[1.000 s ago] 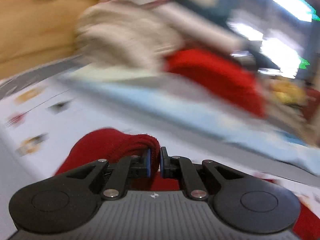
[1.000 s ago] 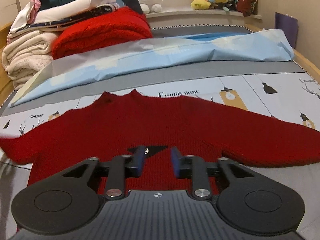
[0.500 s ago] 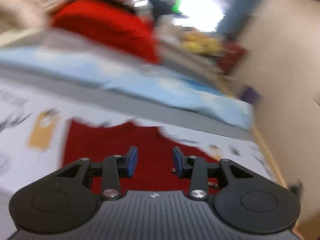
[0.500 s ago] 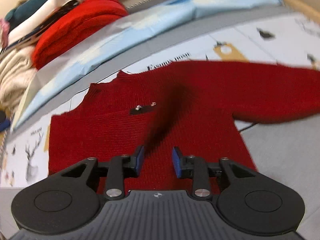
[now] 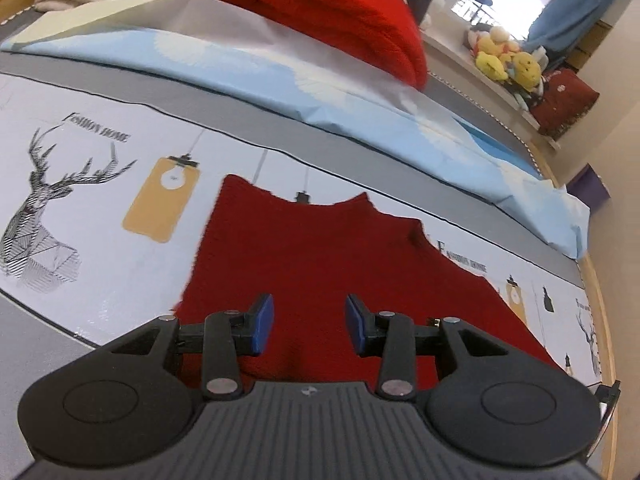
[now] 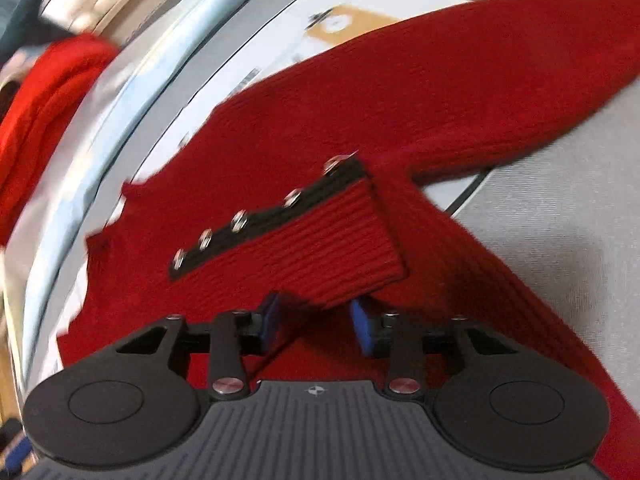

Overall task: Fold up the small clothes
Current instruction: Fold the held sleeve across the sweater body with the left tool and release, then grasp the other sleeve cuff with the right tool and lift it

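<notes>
The left gripper has let go, jaws spread over the red sweater; its left sleeve now lies folded in. The right gripper, jaws closing but not pinching, hovers at the studded cuff.

Right wrist view: far bedding pile motion-blurred, unidentifiable. Red sweater's right sleeve end cut off at frame edge.

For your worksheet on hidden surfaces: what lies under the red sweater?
Under the red sweater lies the printed bedsheet, with deer, tags and lettering showing around it. Whatever print or object sits directly beneath the sweater is covered.
</notes>
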`<move>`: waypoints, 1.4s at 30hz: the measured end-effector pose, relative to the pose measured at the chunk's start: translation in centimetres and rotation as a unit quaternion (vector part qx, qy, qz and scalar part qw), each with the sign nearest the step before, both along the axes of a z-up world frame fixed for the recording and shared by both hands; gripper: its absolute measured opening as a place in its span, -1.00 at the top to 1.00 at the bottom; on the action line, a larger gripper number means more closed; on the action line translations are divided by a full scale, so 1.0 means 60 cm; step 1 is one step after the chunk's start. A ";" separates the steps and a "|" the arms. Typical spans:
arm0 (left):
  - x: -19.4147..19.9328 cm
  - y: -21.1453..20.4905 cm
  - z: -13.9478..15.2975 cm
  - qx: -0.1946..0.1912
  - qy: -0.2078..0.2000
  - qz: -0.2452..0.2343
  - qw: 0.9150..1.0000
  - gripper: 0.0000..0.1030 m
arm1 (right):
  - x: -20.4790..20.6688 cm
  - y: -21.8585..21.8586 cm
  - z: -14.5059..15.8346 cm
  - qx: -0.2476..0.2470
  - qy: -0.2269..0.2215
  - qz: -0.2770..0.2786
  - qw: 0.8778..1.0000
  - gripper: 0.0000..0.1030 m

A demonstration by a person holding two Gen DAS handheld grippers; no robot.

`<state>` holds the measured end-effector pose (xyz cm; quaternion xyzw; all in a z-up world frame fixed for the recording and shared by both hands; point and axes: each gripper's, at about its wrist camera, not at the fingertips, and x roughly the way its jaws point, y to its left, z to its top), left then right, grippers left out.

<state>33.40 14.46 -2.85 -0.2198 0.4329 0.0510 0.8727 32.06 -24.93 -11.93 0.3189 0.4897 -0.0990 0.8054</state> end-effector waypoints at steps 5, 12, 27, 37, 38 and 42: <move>-0.003 -0.026 -0.001 -0.001 -0.008 -0.013 1.000 0.16 | -0.003 0.025 0.020 -0.066 -0.059 0.014 0.996 0.82; -0.006 -0.020 0.003 0.028 -0.009 -0.035 0.999 0.16 | -0.004 0.072 0.097 -0.140 -0.206 0.091 0.964 0.79; -0.008 -0.017 0.010 0.033 -0.006 -0.051 0.998 0.03 | -0.006 0.061 0.084 -0.206 -0.173 0.052 0.962 0.31; -0.012 -0.013 0.024 0.035 -0.012 -0.056 0.998 -0.08 | 0.020 0.050 0.034 -0.150 -0.093 0.095 0.980 0.15; -0.013 -0.013 0.024 0.038 -0.012 -0.057 0.998 -0.08 | 0.021 0.045 0.032 -0.139 -0.087 0.091 0.982 0.15; -0.013 -0.009 0.023 0.044 -0.009 -0.057 0.997 -0.12 | 0.017 0.022 0.018 -0.108 -0.040 0.060 0.992 0.15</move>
